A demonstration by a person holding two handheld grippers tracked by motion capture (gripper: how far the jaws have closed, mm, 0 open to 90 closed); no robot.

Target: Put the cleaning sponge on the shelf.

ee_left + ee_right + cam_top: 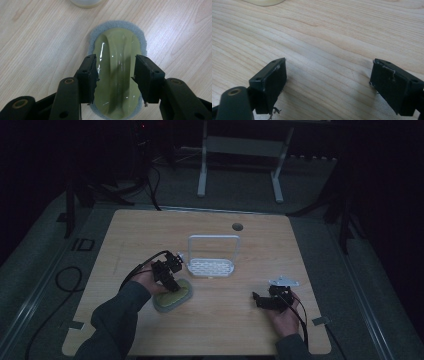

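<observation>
A scrubbing pad, with a glossy olive-green plastic grip on a grey sponge base, lies flat on the wooden table left of centre. My left gripper hangs right over it. In the left gripper view the jaws of this gripper stand open on either side of the raised ridge of the pad, and the pads do not press on it. My right gripper rests low at the right front. Its jaws are wide open over bare wood, with nothing between them.
A white perforated tray with a tall loop handle stands just behind the pad at the table's middle. A round cable hole sits near the far edge. The rim of a pale object shows beyond the pad.
</observation>
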